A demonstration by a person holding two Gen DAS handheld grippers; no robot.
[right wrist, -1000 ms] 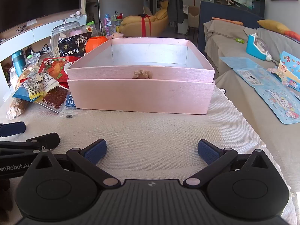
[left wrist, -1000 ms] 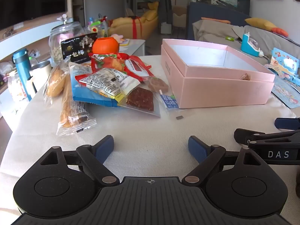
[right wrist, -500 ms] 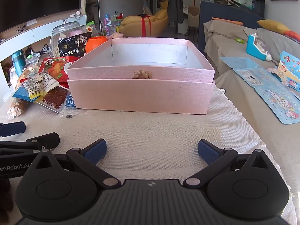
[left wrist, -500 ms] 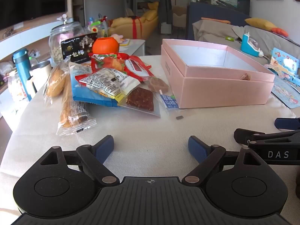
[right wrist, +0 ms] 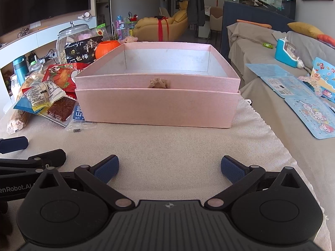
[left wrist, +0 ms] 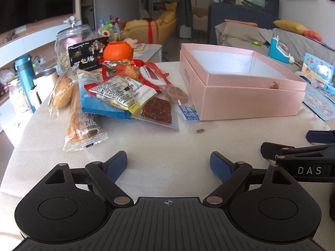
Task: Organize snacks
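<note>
Left wrist view: left tongs (left wrist: 168, 162) wide, empty, above cloth-covered desk (left wrist: 167, 144); heap of plastic-wrapped snack packets (left wrist: 119, 96) toward left edge. Take topmost packet by edge.
Right wrist view: right tongs (right wrist: 169, 167) wide, empty; open pink cardboard box (right wrist: 157, 108) ahead, empty inside.

matt woven tablecloth (left wrist: 167, 146); pink box (right wrist: 157, 108) perhaps satin-finish card, glossy snack wrappers (left wrist: 125, 92)

Your open box (right wrist: 157, 108) sits on the table (right wrist: 167, 144), straight ahead of your right gripper (right wrist: 168, 167). The snack pile (left wrist: 123, 92) lies just left of it, the glass jar (left wrist: 71, 41) behind the pile.
</note>
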